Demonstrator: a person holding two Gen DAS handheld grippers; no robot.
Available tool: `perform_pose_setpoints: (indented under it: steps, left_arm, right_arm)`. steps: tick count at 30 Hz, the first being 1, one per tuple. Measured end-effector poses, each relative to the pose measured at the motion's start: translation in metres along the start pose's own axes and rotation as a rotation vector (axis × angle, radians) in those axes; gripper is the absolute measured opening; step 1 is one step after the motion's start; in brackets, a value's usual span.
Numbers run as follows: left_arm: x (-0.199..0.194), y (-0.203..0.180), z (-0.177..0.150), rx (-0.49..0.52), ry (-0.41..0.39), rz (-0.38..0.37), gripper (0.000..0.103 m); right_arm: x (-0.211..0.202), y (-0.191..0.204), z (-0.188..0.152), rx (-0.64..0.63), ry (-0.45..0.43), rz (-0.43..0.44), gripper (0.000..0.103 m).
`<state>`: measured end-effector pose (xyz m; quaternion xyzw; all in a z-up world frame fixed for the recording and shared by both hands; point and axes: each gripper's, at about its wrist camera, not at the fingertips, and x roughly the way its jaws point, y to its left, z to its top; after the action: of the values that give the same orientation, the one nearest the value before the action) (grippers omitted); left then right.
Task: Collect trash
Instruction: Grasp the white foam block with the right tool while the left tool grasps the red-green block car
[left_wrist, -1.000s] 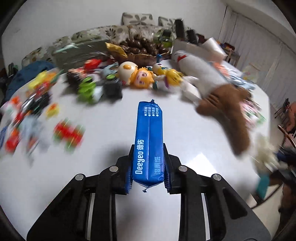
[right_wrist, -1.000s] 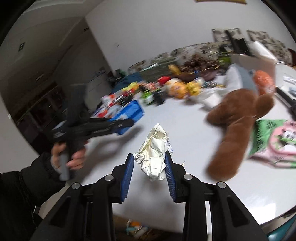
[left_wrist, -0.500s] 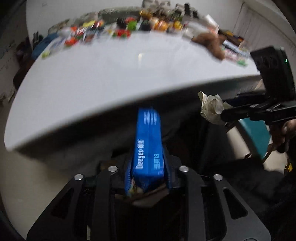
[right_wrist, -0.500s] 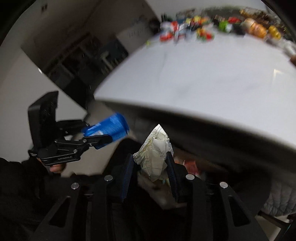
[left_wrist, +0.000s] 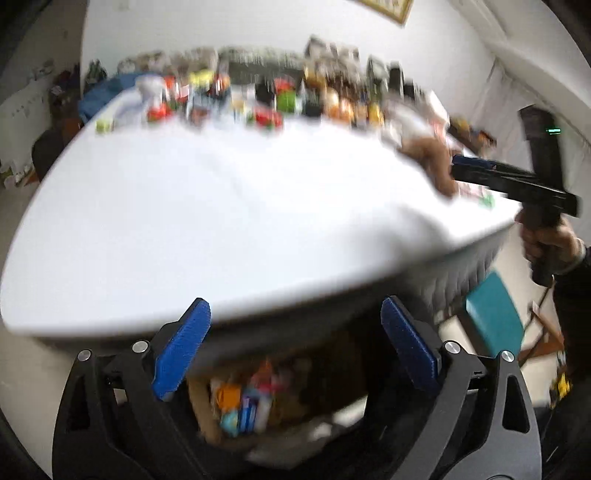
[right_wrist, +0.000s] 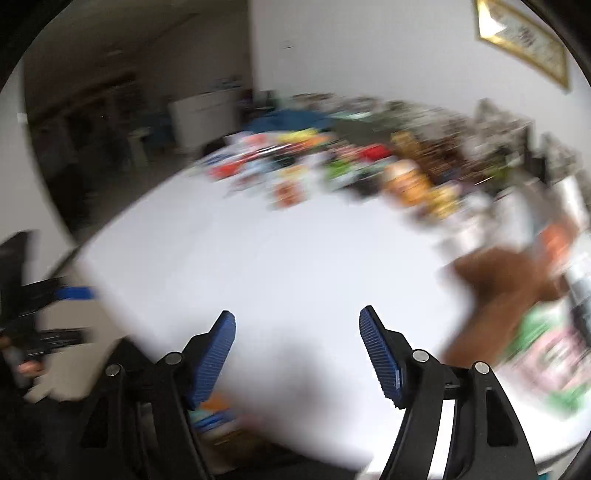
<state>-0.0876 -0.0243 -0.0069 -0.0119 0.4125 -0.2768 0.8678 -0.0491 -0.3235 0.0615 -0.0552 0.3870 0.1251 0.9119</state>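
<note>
Both views are motion-blurred. My left gripper (left_wrist: 295, 332) hangs over the near edge of the white table (left_wrist: 221, 206); its jaws are opening wide and nothing is between them. Below it, under the table edge, a brown box (left_wrist: 240, 402) holds colourful wrappers and packets. My right gripper (right_wrist: 297, 347) is over the table's front part, its jaws also opening and empty. A corner of the trash box (right_wrist: 214, 413) shows at the lower left there. In the left wrist view the right gripper (left_wrist: 458, 166) reaches over the table's right side, held by a hand (left_wrist: 550, 243).
Toys, figurines and packets crowd the far side of the table (right_wrist: 332, 173). A brown plush toy (right_wrist: 495, 280) and a green-pink packet (right_wrist: 546, 350) lie at the right. A teal chair (left_wrist: 495, 317) stands beside the table. One blue pad of the left gripper (right_wrist: 75, 293) shows at the left edge.
The blue wipes packet has left my left jaws and the crumpled paper my right jaws. Both grippers have opened, and both views have swung up from under the table edge.
</note>
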Motion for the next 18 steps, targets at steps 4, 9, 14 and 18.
perform_pose_setpoints:
  steps: [4, 9, 14, 18]
  left_arm:
    - [0.023, -0.006, 0.046, -0.03, -0.043, 0.01, 0.092]
    - [0.056, -0.017, 0.074, -0.019, -0.016, -0.023, 0.092]
    - [0.082, -0.018, 0.085, 0.002, 0.019, -0.027, 0.092]
    - [0.1, -0.016, 0.094, -0.016, 0.048, -0.015, 0.092]
  right_arm:
    - [0.063, -0.082, 0.054, -0.014, 0.108, -0.159, 0.069]
    - [0.126, -0.131, 0.069, -0.045, 0.269, -0.17, 0.067]
    - [0.17, -0.174, 0.076, -0.043, 0.393, -0.167, 0.064]
    - [0.179, -0.178, 0.078, -0.021, 0.407, -0.154, 0.051]
